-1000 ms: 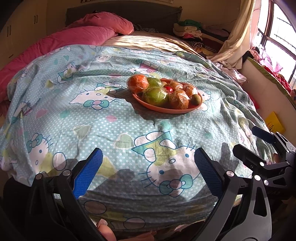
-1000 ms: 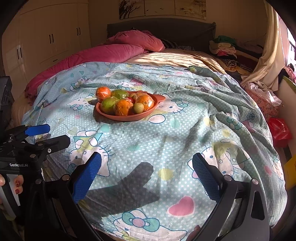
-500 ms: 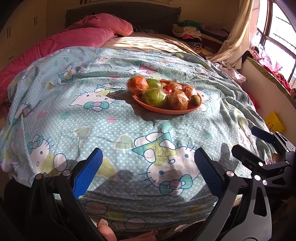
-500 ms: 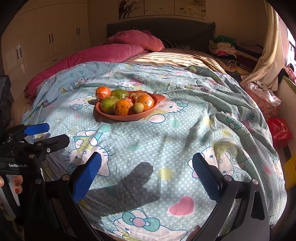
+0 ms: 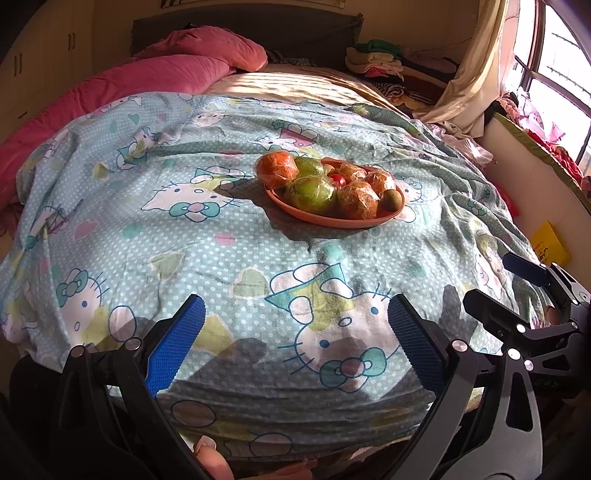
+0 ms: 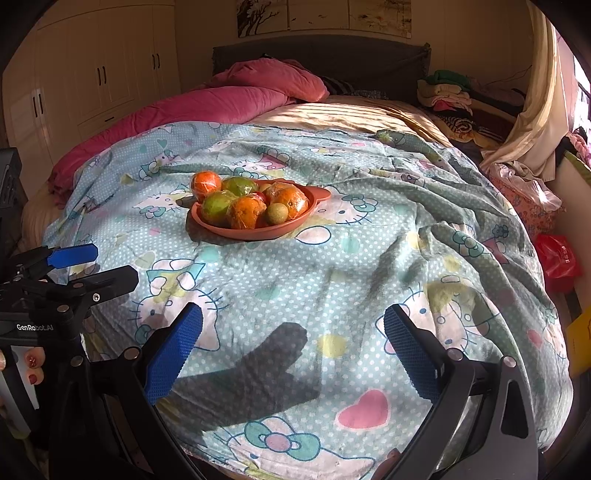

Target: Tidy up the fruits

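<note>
Plate (image 6: 258,233) apparently lies crosswise.

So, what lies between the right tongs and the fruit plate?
Only bare cartoon-print blanket, seen in the right wrist view; right tongs stand open, short of the plate.

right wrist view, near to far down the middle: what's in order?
right hand-held gripper → gripper shadow on the blue cartoon blanket → orange fruit plate → tan sheet → dark headboard → wall pictures

My pads (image 5: 173,350) are blue, rough-knurled; the fruits (image 5: 358,197) wear glossy film, on a matt plate (image 5: 332,220) on soft cloth bedding (image 5: 184,240).
</note>
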{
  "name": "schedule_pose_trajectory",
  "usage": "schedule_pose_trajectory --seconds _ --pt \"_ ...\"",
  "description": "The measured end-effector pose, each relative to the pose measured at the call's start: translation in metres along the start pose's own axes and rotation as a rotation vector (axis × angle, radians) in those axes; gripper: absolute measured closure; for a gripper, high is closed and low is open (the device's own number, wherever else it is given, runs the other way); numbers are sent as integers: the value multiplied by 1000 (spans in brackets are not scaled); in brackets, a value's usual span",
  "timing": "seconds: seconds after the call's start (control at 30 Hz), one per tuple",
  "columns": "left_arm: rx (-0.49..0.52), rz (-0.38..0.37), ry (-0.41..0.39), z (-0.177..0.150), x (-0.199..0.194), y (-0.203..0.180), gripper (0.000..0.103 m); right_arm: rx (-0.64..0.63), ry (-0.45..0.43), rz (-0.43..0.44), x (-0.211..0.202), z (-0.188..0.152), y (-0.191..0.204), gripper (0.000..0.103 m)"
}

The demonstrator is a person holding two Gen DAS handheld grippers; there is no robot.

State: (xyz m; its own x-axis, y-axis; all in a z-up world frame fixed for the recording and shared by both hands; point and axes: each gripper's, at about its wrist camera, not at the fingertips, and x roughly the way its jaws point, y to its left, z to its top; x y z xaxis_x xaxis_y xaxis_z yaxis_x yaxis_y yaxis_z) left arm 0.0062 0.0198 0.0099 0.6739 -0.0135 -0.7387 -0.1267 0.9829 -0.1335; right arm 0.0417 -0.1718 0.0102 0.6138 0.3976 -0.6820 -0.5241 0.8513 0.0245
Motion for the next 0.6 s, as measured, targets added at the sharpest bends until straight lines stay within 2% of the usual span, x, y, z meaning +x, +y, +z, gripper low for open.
schedule_pose_trajectory --seconds 0.47,0.6 --pt "9 25 -1 0 2 0 10 5 5 -5 2 -2 -2 5" --pt "40 79 -10 0 2 -4 10 7 9 -9 3 -2 -3 5"
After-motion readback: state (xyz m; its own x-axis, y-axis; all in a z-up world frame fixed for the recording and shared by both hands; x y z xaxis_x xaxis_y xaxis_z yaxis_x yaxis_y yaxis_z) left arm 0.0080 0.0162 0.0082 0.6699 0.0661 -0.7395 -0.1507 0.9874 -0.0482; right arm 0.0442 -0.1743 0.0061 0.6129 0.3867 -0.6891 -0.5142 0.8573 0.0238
